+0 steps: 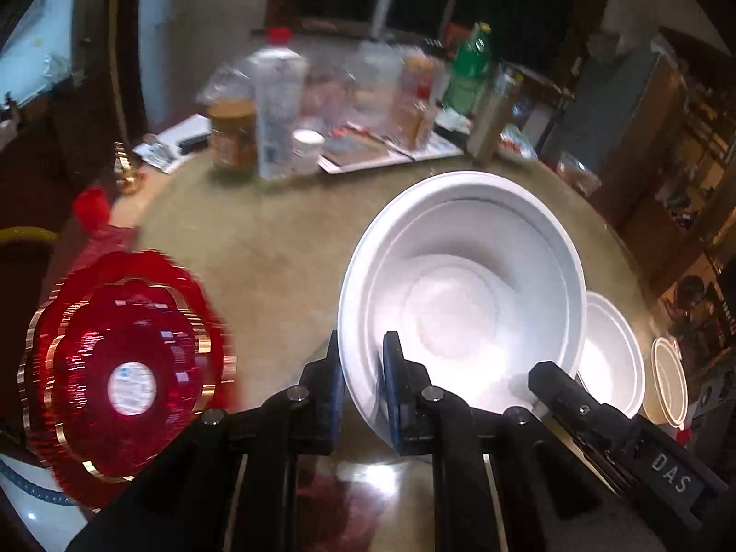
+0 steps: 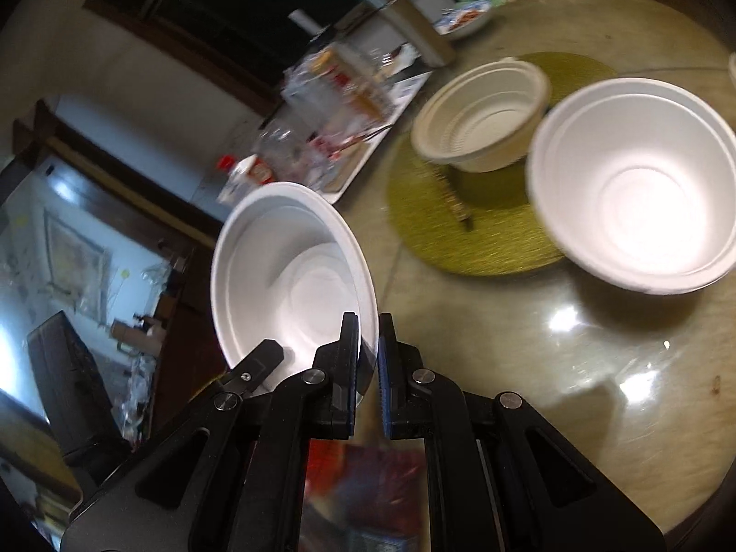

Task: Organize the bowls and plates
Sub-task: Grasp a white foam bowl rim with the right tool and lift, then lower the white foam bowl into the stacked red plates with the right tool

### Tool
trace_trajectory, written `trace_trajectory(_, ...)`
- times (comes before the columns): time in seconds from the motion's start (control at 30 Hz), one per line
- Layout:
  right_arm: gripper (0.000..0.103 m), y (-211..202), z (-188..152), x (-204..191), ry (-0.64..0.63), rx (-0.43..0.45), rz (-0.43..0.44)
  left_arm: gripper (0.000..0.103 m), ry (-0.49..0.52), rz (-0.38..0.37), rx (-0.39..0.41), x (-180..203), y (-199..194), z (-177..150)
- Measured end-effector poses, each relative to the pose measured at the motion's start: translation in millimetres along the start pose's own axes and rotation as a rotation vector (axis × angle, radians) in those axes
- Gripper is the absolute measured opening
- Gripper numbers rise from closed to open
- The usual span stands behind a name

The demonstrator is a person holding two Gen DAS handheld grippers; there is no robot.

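My left gripper (image 1: 362,359) is shut on the near rim of a large white foam bowl (image 1: 464,290) and holds it tilted above the table. My right gripper (image 2: 368,340) is shut on the rim of the same white bowl (image 2: 294,271), at its other side; its black tip shows in the left wrist view (image 1: 552,382). A second white foam bowl (image 2: 639,184) stands on the table to the right, also in the left wrist view (image 1: 612,354). A cream ribbed bowl (image 2: 487,119) sits on a green placemat (image 2: 464,234). Red scalloped plates (image 1: 124,368) are stacked at the left.
Bottles, jars and papers (image 1: 322,106) crowd the far side of the round glass-topped table (image 1: 257,248). A cream lidded container (image 1: 667,382) sits at the right edge. A small utensil (image 2: 457,202) lies on the placemat. A plate of food (image 2: 464,18) stands far back.
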State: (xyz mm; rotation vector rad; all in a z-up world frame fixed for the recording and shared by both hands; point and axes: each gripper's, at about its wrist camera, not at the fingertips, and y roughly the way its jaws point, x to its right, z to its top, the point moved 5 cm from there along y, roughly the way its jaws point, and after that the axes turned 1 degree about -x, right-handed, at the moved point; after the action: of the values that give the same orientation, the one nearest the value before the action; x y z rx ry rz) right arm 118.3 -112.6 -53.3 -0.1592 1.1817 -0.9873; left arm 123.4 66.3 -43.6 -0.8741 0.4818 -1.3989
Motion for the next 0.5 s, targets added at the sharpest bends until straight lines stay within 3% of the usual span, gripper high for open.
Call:
trace_trajectory(0.2,0.008,22.6,-22.8,-46.6,-0.095,-0.062,0.047,0.014,-0.077,0.052,0.075,-48.9,-32.6,-6.8)
trace_trajectory(0.5,0.008,69.3,-66.3,-98.7,-0.212,-0.187,0.074,0.014,-0.199,0.135,0.079,-125.4,-45.7,-22.7)
